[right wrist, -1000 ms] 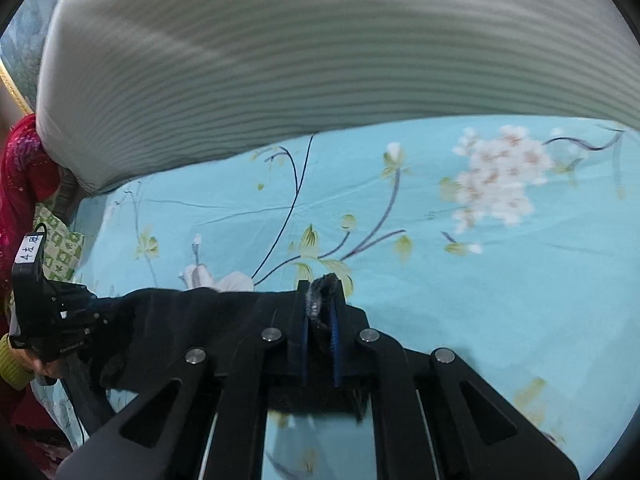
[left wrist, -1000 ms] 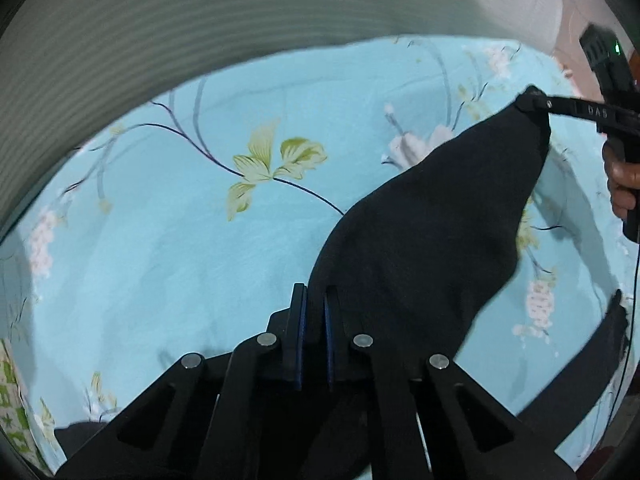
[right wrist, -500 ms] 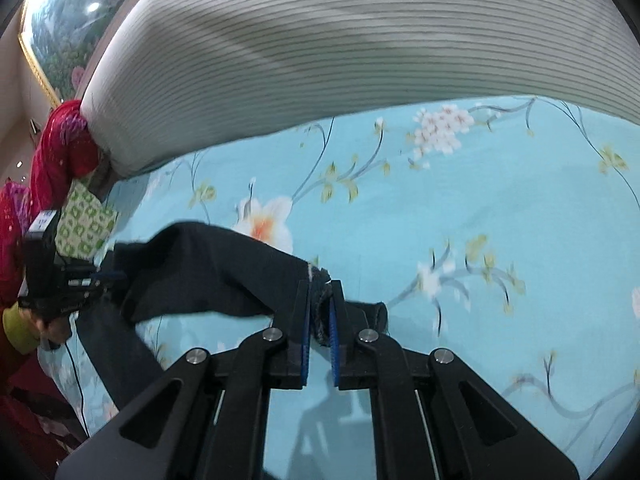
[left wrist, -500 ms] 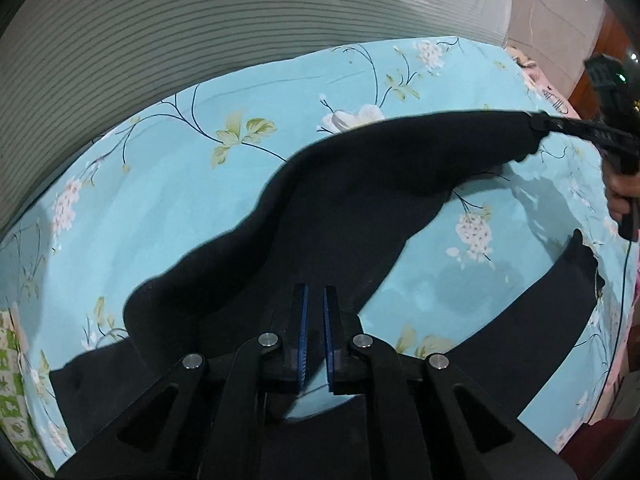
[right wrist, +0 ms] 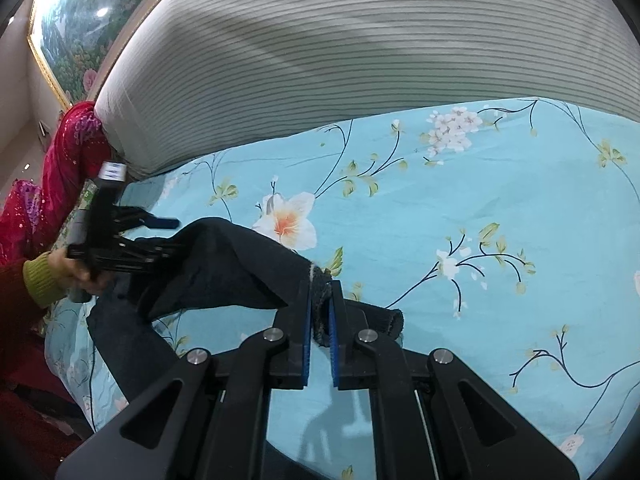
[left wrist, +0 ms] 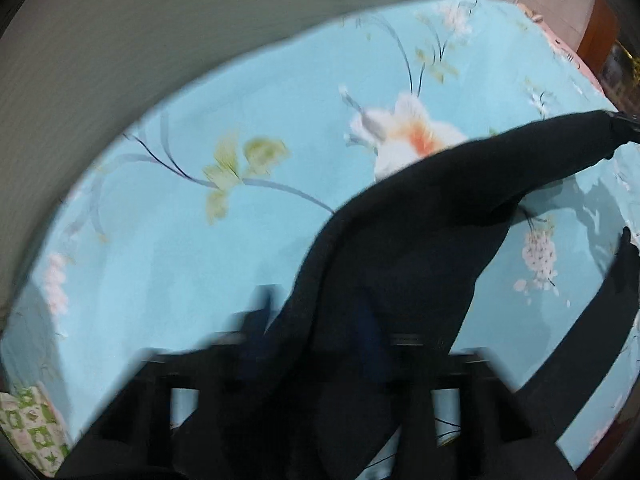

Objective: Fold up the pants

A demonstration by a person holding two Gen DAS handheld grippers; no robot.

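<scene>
The dark pants (right wrist: 224, 264) are held stretched above the blue floral bedsheet (right wrist: 500, 208), toward its pillow-side edge. The right gripper (right wrist: 320, 312) is pinched on one fabric edge, angled downward. The left gripper (right wrist: 160, 250), gripped by a hand (right wrist: 76, 272), is clamped on the other end.

The pants (right wrist: 224, 268) are matt black cloth with a frayed, rough hem. The bed sheet (right wrist: 500, 200) is smooth printed cotton-like cloth. The quilt (right wrist: 360, 52) is ribbed, striped fabric. The right tongs (right wrist: 320, 312) are matt black plastic with shiny metal rivets.
</scene>
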